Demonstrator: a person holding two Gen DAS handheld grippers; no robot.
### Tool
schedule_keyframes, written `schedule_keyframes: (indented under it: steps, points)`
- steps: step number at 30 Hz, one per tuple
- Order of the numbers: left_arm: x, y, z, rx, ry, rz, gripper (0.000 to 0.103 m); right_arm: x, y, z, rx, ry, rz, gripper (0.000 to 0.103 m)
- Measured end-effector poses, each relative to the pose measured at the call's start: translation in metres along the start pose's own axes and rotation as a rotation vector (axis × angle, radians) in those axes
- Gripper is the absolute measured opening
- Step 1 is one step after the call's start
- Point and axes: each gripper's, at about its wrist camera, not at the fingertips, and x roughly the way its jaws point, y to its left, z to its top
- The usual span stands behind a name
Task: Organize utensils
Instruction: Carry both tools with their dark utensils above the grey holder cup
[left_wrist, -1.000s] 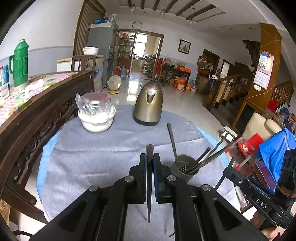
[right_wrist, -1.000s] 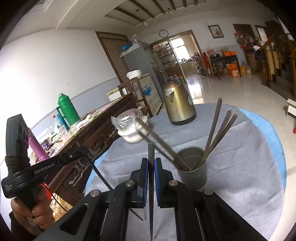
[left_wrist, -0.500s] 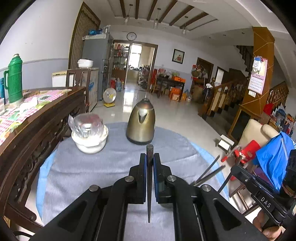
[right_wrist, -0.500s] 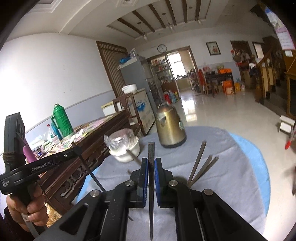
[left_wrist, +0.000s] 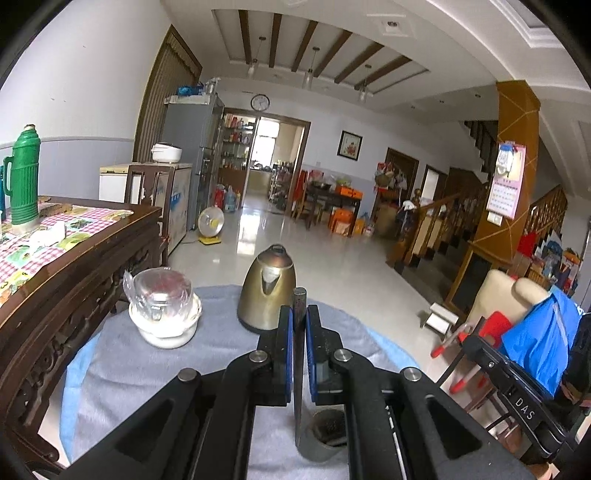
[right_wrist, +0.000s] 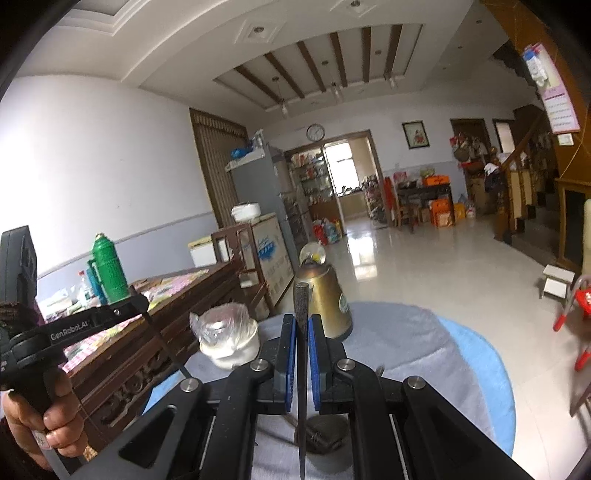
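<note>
Item: left tongs (left_wrist: 299, 325) and right tongs (right_wrist: 302, 332), each clamped on one upright chopstick, holder cup (left_wrist: 325, 435) directly beneath both.

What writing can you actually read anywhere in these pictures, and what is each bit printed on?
"GenRobot.AI": white lettering on the black body of the left gripper tool, seen in the right wrist view.
"DAS": white letters on the other black handheld tool at the right edge of the left wrist view; any further letters are hidden.
Wall calendar: its number grid is too small to read.
Wall clock: numerals too small.
Kettle: green label blurred, unreadable.
</note>
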Motion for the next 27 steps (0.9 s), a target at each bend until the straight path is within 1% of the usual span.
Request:
schedule_keyframes:
  steps: [7, 13, 19, 24, 27]
  points:
    - [0.008, -0.008, -0.001, -0.010, -0.037, -0.005, 0.007, 0.004, 0.000, 0.010, 0.006, -0.079, -0.041, 0.007]
    - [0.022, -0.012, -0.007, -0.045, -0.044, -0.026, 0.007, 0.016, 0.002, 0.002, 0.012, -0.112, -0.086, 0.007]
    - [0.035, -0.014, -0.016, -0.070, -0.055, -0.029, 0.007, 0.029, 0.001, -0.015, 0.002, -0.098, -0.119, 0.007]
    - [0.046, -0.013, -0.026, -0.090, -0.036, -0.030, 0.007, 0.036, -0.003, -0.025, 0.015, -0.070, -0.127, 0.007]
    - [0.050, -0.012, -0.027, -0.091, -0.030, -0.028, 0.007, 0.037, -0.005, -0.028, 0.017, -0.060, -0.128, 0.007]
